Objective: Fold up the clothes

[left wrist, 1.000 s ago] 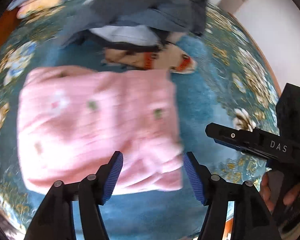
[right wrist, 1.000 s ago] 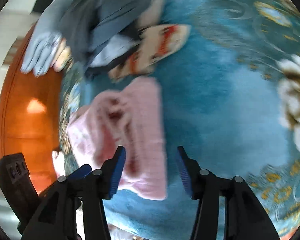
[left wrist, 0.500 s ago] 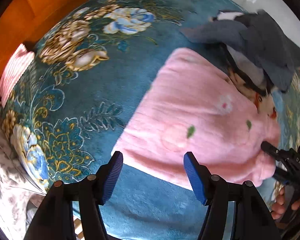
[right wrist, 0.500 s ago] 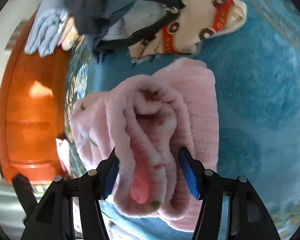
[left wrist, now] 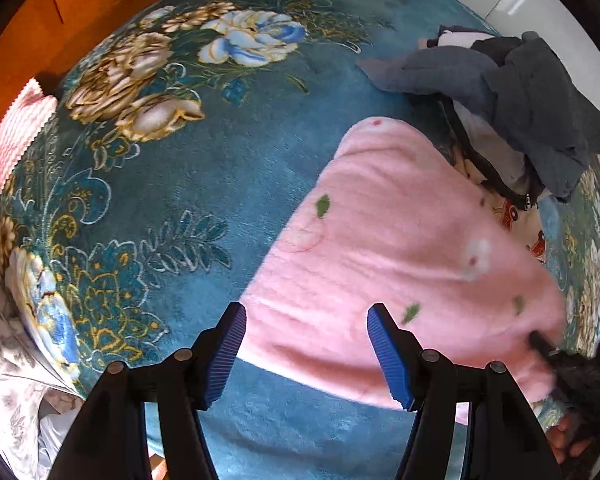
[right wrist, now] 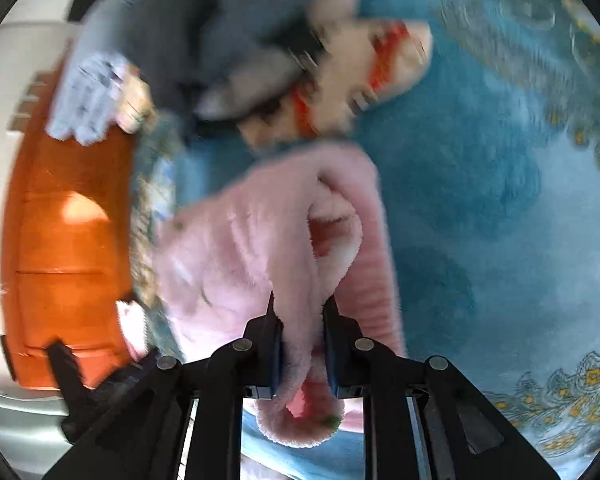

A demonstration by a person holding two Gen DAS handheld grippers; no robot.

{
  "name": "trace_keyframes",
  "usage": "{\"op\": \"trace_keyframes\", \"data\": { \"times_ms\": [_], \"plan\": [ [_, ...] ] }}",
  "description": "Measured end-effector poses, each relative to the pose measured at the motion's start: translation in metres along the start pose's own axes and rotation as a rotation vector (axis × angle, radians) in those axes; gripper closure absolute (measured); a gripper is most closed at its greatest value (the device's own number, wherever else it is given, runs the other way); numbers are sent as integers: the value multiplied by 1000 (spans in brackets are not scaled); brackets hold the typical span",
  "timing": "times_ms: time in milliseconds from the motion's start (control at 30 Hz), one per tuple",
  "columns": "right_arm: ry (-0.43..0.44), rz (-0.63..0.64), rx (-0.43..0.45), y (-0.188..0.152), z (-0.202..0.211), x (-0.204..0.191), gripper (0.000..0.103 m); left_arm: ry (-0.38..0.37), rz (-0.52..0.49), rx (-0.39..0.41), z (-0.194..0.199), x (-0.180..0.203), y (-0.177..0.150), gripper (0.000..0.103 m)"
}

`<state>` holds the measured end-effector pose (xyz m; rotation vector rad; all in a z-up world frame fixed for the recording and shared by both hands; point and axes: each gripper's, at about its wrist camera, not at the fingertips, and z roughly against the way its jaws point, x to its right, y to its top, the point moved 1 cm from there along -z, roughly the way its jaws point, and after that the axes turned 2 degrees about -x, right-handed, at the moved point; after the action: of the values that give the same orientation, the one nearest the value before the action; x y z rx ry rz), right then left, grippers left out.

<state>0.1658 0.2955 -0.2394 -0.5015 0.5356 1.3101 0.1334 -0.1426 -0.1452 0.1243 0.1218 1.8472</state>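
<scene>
A folded pink fleece garment (left wrist: 400,256) is seen lying on the floral blue blanket (left wrist: 204,168), toward its near edge. The left hand-held gripper (left wrist: 306,354) is held with its fingers apart over the garment's near hem. The right hand-held gripper (right wrist: 302,344) is clamped on a fold of the garment. Grey clothes (left wrist: 532,96) are piled beyond it.

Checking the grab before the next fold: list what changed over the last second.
The right gripper closed on a fold of the pink garment; its jaws were open before. The left gripper swung round to the garment's other edge. It stayed open, holding nothing. The grey pile and blanket stayed put.
</scene>
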Motion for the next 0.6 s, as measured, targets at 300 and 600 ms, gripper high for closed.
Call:
{"op": "trace_keyframes", "data": {
  "times_ms": [300, 600],
  "plan": [
    [-36, 170, 143, -6, 51, -28, 69, -36, -142, 36, -2, 39, 20, 36],
    [14, 101, 67, 10, -12, -17, 70, -7, -167, -69, -56, 56, 38, 36]
  ]
}}
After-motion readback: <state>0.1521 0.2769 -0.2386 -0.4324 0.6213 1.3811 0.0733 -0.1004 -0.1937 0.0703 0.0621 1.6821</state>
